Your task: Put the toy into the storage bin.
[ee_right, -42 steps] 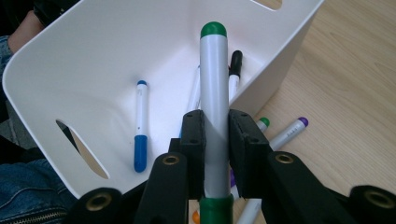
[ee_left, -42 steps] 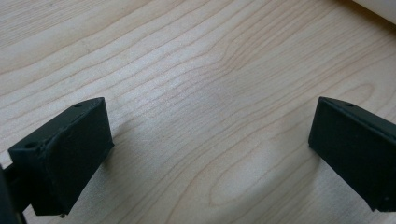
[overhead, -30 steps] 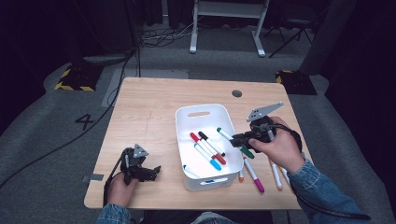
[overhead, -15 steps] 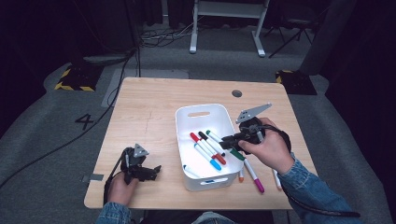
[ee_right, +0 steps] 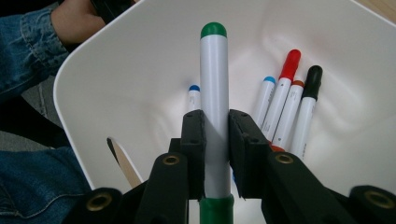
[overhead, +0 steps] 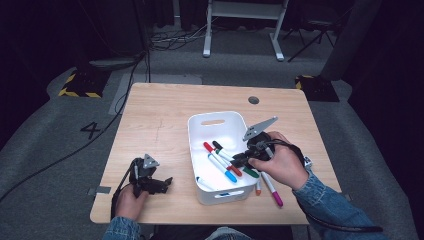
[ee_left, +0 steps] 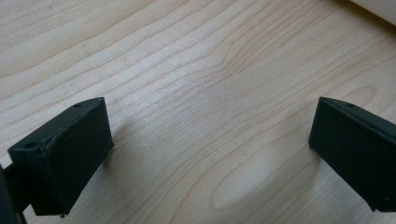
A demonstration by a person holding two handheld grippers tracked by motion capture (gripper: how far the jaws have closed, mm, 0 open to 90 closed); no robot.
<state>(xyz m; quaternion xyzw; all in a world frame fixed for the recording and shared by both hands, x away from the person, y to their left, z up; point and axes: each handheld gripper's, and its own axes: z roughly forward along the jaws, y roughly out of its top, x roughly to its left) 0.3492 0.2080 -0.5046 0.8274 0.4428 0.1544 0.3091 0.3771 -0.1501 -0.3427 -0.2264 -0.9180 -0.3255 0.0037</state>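
- Holding the green marker (ee_right: 214,93) clamped between its two black pads, your right gripper (ee_right: 215,154) hangs over the white bin (overhead: 216,118), with the marker's green cap pointing into the bin's hollow.
- Keep that clamp firm until the marker is low inside the bin; judging from the right gripper view, it sits square in the pads, so there is no need to regrip.
- Aim for the bare white floor between the lone blue-capped marker (ee_right: 194,97) and the cluster on the other side: the red marker (ee_right: 285,81), the black marker (ee_right: 308,100) and their neighbours.
- Lower the capped end first and lay the marker roughly in line with the others, so it settles flat rather than propped on them.
- Open the pads only once the marker is close to the floor or resting on it; a drop from height could bounce it out or scatter the rest.
- Lift straight up afterwards, clear of the bin wall.
- Mind the markers on the table (overhead: 165,115) just beside the bin, such as the purple marker (overhead: 272,189); they look like the next ones to collect.
- Leave your left gripper (overhead: 150,181) as it is, resting on the table with its jaws spread wide and nothing between them.
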